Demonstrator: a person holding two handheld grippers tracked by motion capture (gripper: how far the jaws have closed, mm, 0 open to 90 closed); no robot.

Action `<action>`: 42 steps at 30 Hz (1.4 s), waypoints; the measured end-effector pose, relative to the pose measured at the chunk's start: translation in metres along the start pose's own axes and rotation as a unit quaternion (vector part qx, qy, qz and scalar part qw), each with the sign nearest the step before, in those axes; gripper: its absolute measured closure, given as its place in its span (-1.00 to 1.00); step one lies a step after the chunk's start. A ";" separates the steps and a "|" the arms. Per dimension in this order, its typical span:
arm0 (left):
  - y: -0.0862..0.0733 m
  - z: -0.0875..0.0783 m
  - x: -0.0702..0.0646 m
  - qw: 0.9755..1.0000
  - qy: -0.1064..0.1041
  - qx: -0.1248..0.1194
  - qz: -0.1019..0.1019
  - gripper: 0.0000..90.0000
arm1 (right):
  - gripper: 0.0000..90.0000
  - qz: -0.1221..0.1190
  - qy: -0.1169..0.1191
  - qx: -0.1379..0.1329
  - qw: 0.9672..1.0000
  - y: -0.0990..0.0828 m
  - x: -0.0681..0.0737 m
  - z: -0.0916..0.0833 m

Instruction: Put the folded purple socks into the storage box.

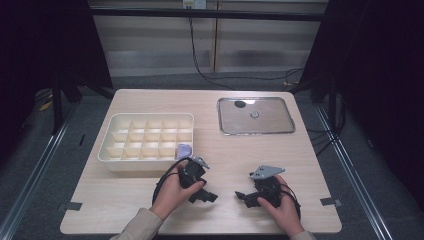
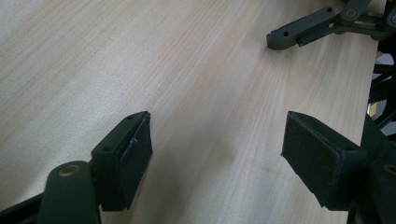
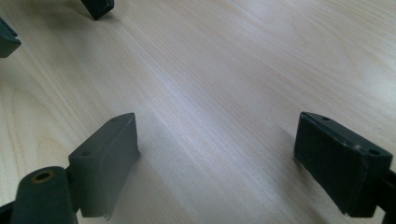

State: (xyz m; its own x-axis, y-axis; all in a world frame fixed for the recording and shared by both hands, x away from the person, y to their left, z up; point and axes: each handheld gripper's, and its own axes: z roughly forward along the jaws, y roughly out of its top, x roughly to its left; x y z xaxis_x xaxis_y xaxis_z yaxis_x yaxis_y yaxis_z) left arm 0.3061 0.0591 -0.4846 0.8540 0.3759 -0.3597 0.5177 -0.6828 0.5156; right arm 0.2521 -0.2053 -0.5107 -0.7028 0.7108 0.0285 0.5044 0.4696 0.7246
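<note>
Two wide-open hand-held grippers, my left hand-held gripper (image 1: 210,196) and right hand-held gripper (image 1: 242,196), rest empty on the counter (image 1: 150,200) just below the compartment tray (image 1: 112,159).

a cream divided organiser box (image 1: 145,136) and a metal tray (image 1: 255,116) sit well apart on the wooden table (image 1: 150,197).

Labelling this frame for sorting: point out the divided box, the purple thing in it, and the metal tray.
divided box (image 1: 111,131): high view, on its left rim.
purple thing (image 1: 184,149): high view, on its middle, in the box's near right corner compartment.
metal tray (image 1: 256,131): high view, on its near rim.
</note>
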 end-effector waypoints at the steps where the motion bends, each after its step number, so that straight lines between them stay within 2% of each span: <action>1: -0.001 0.000 0.001 1.000 -0.003 -0.005 0.003 -0.48 | -0.71 0.000 0.000 0.000 1.000 0.000 0.000 0.000; 2: -0.002 0.001 0.000 1.000 -0.003 -0.014 -0.002 -0.48 | -0.71 0.000 0.000 0.000 1.000 0.000 0.000 0.000; 3: -0.003 0.000 0.000 1.000 0.001 -0.010 0.008 -0.48 | -0.71 0.000 0.000 0.000 1.000 0.000 0.000 0.000; 4: -0.004 0.001 0.000 1.000 -0.003 -0.022 0.003 -0.48 | -0.71 0.000 0.000 0.000 1.000 0.000 0.000 0.000; 5: -0.005 0.001 -0.001 1.000 0.000 -0.024 0.003 -0.48 | -0.71 0.001 0.000 0.000 1.000 0.000 0.000 0.000; 10: -0.009 0.001 -0.001 0.999 0.001 -0.033 0.028 -0.48 | -0.71 0.000 0.000 0.000 1.000 0.000 0.000 0.000; 13: -0.011 0.002 -0.002 0.999 0.003 -0.043 0.027 -0.48 | -0.71 0.000 0.000 0.000 1.000 0.000 0.000 0.000; 15: -0.012 0.002 -0.002 0.998 0.004 -0.044 0.035 -0.48 | -0.71 0.000 0.000 0.000 1.000 0.000 0.000 0.000; 18: -0.015 0.004 -0.005 0.997 0.018 -0.051 0.063 -0.50 | -0.71 0.000 0.000 0.000 1.000 0.000 0.000 0.000; 19: -0.016 0.005 -0.005 0.996 0.019 -0.060 0.063 -0.53 | -0.71 0.000 0.000 0.000 1.000 0.000 0.000 0.000; 24: -0.018 0.005 -0.005 0.995 0.024 -0.061 0.072 -0.54 | -0.71 -0.001 0.000 0.000 1.000 0.000 0.000 0.000; 30: -0.021 0.006 -0.007 0.992 0.036 -0.066 0.099 -0.54 | -0.71 0.000 0.000 0.000 1.000 0.000 0.000 0.000; 38: -0.026 0.009 -0.010 0.989 0.048 -0.083 0.115 -0.54 | -0.71 -0.001 0.000 0.000 1.000 0.000 0.000 0.000; 42: -0.030 0.010 -0.009 0.986 0.049 -0.098 0.125 -0.54 | -0.71 -0.001 0.000 0.000 1.000 0.000 0.000 0.000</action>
State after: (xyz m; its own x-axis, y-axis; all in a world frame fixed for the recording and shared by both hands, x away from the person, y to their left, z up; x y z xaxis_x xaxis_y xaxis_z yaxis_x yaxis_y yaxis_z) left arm 0.2828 0.0701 -0.5043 0.9523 0.2761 -0.1297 0.2814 -0.6314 0.7226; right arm 0.2521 -0.2053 -0.5107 -0.7034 0.7103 0.0268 0.5033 0.4711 0.7244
